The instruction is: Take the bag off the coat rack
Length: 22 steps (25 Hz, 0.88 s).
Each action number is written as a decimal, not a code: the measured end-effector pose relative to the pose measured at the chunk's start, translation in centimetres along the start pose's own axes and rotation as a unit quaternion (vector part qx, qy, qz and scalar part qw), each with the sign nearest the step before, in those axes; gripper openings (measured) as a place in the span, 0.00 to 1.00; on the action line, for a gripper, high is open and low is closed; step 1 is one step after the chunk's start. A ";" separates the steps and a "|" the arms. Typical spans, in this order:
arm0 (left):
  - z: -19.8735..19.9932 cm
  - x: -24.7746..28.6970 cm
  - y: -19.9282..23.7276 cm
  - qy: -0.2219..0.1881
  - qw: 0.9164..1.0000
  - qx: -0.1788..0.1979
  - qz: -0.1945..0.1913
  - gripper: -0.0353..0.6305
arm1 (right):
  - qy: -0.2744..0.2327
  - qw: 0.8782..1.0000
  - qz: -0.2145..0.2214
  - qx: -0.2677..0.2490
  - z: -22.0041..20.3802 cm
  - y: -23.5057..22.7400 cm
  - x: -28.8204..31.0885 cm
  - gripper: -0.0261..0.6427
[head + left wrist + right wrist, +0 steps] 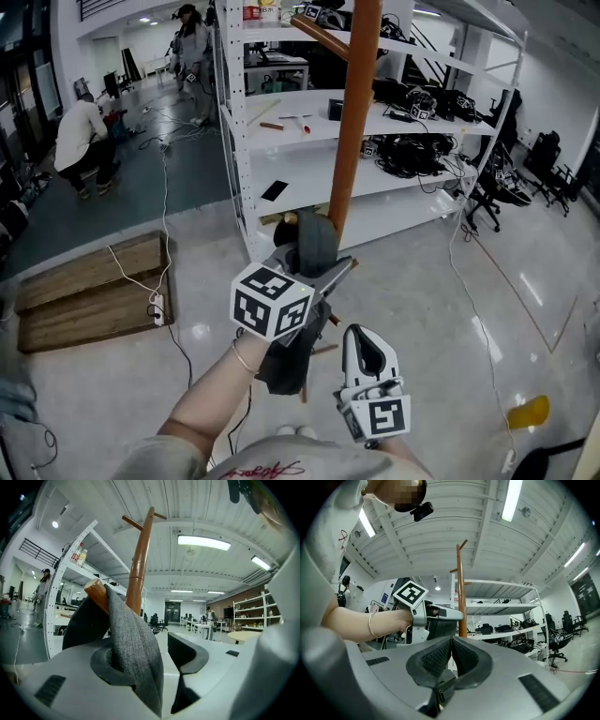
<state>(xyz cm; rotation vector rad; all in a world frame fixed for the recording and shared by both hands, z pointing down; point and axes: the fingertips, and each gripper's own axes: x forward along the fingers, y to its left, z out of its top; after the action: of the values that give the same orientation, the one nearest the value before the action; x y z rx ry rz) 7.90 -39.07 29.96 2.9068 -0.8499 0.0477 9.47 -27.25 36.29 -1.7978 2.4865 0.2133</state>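
The coat rack's orange-brown pole point(354, 122) rises in front of me. A grey bag strap point(133, 644) hangs over one of its wooden pegs point(96, 592), and the dark bag point(286, 366) hangs below. My left gripper point(314, 267) reaches up to that strap. In the left gripper view it point(150, 653) stands open: the strap lies against the left pad and the right pad is apart from it. My right gripper point(364, 339) is lower, to the bag's right. In the right gripper view it point(451, 644) is shut, with a dark zipped piece of the bag point(440, 691) caught at its base.
White metal shelving point(309, 122) with tools and cables stands right behind the rack. A wooden pallet point(89, 291) and a power strip on a cable point(157, 309) lie on the floor at the left. A person point(80, 141) crouches far left. Office chairs point(506, 183) stand at the right.
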 end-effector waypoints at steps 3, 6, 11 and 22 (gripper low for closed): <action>0.0 0.7 0.2 0.012 1.000 0.004 -0.005 0.32 | -0.003 1.000 0.001 -0.002 0.1 -0.3 0.1 0.07; -0.2 1.1 0.3 0.015 1.000 0.004 -0.012 0.27 | -0.003 1.000 0.003 -0.002 0.0 -0.3 0.2 0.06; -0.2 1.4 0.1 0.012 0.999 -0.005 -0.032 0.17 | 0.003 1.000 -0.001 0.009 -0.4 -0.8 0.0 0.06; 1.1 1.4 -0.6 -0.023 0.999 0.006 -0.023 0.10 | 0.001 1.000 0.007 0.008 -0.3 -1.4 0.3 0.06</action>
<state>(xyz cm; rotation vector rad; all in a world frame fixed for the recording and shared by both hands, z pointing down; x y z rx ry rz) 9.42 -39.48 28.92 2.9478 -0.7927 -0.0180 10.73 -27.98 36.45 -1.7761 2.4959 0.1907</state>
